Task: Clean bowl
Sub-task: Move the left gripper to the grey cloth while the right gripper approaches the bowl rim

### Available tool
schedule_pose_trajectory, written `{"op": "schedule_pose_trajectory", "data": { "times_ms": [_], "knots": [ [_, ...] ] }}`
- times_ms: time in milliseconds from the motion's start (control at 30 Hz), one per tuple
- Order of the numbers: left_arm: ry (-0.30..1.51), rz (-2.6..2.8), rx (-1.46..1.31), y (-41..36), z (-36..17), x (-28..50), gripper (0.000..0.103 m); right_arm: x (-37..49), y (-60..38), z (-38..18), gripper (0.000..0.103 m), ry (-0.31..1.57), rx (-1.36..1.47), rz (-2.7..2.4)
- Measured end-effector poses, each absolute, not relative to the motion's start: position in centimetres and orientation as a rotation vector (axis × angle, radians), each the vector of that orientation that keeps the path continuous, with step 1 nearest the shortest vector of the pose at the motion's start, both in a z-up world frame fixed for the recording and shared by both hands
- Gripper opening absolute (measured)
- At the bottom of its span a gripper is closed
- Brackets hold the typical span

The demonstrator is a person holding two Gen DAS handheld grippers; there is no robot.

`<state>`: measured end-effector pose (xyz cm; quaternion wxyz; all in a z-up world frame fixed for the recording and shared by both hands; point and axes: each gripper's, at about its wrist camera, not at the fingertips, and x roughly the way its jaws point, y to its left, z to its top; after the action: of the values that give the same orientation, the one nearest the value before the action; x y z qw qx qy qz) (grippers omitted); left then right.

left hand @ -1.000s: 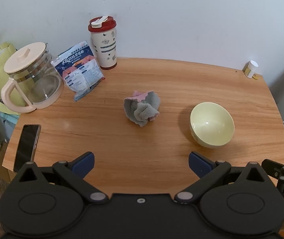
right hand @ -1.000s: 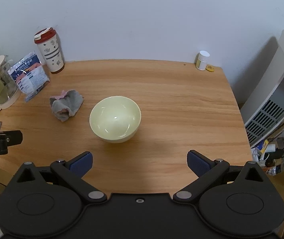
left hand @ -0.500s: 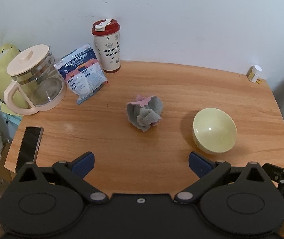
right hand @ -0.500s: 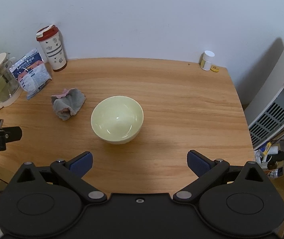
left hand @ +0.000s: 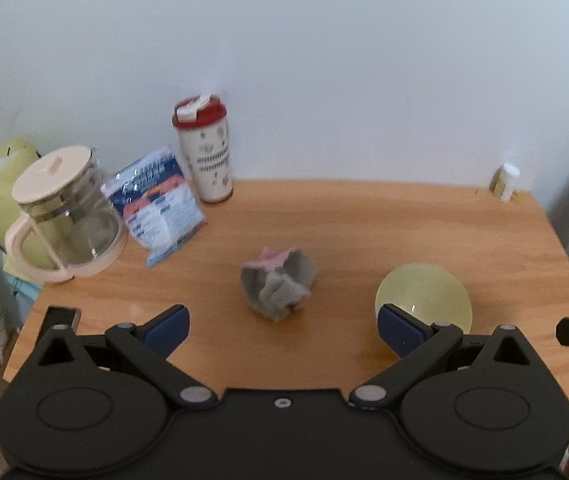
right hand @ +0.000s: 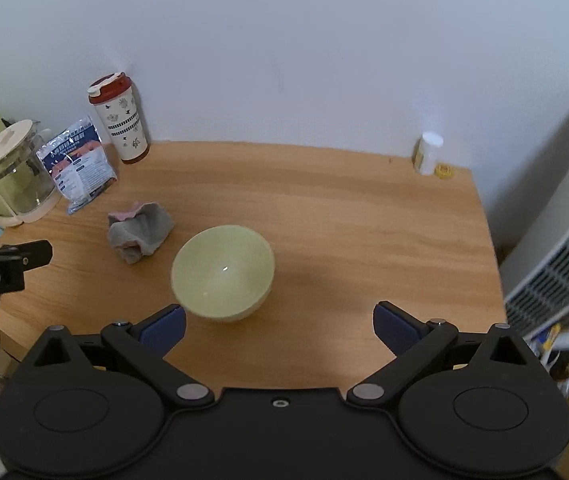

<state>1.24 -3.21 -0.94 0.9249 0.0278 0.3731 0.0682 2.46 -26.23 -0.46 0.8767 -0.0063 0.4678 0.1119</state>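
Black, both tools hang over the near table edge: the left gripper (left hand: 282, 330) and the right gripper (right hand: 278, 328) stand wide apart, holding nothing. Just beyond lies the pale green bowl (right hand: 222, 274) on the wooden table (right hand: 364, 232), with a crumpled grey-pink cloth (right hand: 140, 230) close on its left. Farther back near the wall stands a red-lidded tumbler (right hand: 120, 120).

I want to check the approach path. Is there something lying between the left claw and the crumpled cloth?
No. In the left wrist view, only bare wooden table lies between the open left claw and the cloth.
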Motion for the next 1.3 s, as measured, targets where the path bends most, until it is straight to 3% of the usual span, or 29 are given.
{"op": "schedule_pose_trajectory", "data": {
  "times_ms": [367, 667, 767, 933, 1033, 1300],
  "knots": [
    [0.687, 0.165, 0.150, -2.9, -3.1, 3.7, 0.103, 4.6, -27.5, -3.1, 0.098, 0.880, -0.093, 0.354],
    [0.750, -0.099, 0.285, -1.2, -7.4, 9.0, 0.103, 8.1, -27.2, -6.4, 0.097, 1.045, 0.103, 0.278],
    [0.791, -0.173, 0.281, -0.3, -9.1, 10.9, 0.103, 8.4, -26.6, -7.3, 0.091, 1.052, 0.121, 0.246],
    [0.787, -0.237, 0.366, 0.3, -11.5, 12.5, 0.103, 9.0, -25.3, -8.6, 0.090, 1.067, 0.134, 0.162],
    [0.802, -0.255, 0.430, 0.8, -13.0, 13.6, 0.103, 9.7, -24.5, -9.5, 0.083, 1.084, 0.155, 0.138],
    [0.796, -0.358, 0.525, 1.8, -15.2, 14.8, 0.102, 10.7, -24.0, -11.4, 0.083, 1.133, 0.217, 0.074]
  ]
}}
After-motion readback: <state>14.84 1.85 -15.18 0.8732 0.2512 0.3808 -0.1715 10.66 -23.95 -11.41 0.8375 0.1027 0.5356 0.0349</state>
